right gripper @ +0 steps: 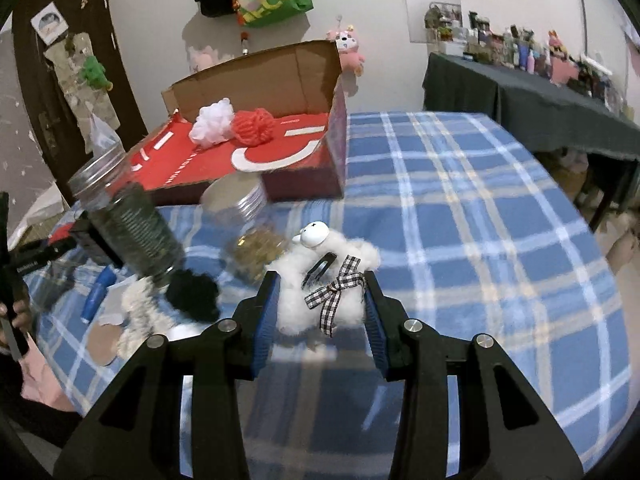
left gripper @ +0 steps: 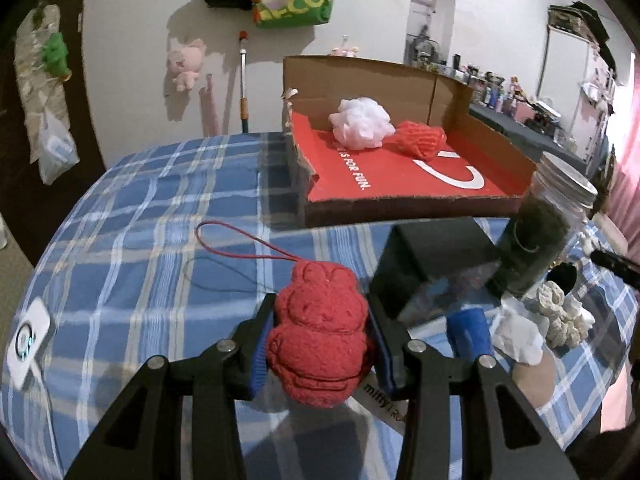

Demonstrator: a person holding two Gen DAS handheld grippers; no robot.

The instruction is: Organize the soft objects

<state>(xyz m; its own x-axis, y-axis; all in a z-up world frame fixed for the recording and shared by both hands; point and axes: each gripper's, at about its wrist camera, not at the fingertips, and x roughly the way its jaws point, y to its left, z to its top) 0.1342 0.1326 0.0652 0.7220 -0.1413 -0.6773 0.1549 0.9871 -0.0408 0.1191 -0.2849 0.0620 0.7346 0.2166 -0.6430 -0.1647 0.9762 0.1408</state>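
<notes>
A: Two soft toys, one to each gripper. Red knitted plush [left gripper: 320, 328] at lower centre of the left wrist view, pinched across its middle by the left gripper [left gripper: 320, 344], blue pads pressed into both flanks. Looks light and squashy; yields under the squeeze without slipping. Thin red loop cord [left gripper: 240, 244] trailing off its top toward the left of the frame, liable to snag.

B: And on the other side?

A: White fluffy sheep [right gripper: 320, 292] at centre of the right wrist view, clamped between the pads of the right gripper [right gripper: 320, 312]. Checked ribbon bow [right gripper: 336, 292] across the front, hard white head [right gripper: 314, 235] poking out above. Best held by the woolly body, as now, not by bow or head. Fluff compresses a lot, so probably a loose-feeling hold.

B: Pose?

A: Both grippers tilted down and forward, raised off the blue plaid worktop [right gripper: 460, 200]. Open cardboard box [left gripper: 400, 200] ahead at upper right in the left view, upper left in the right view.

B: Anything in it already?

A: White puff [left gripper: 362, 122] and red yarn ball [left gripper: 420, 138], touching, toward the back. Jars [right gripper: 124, 216] and clutter near the box's front edge.
</notes>
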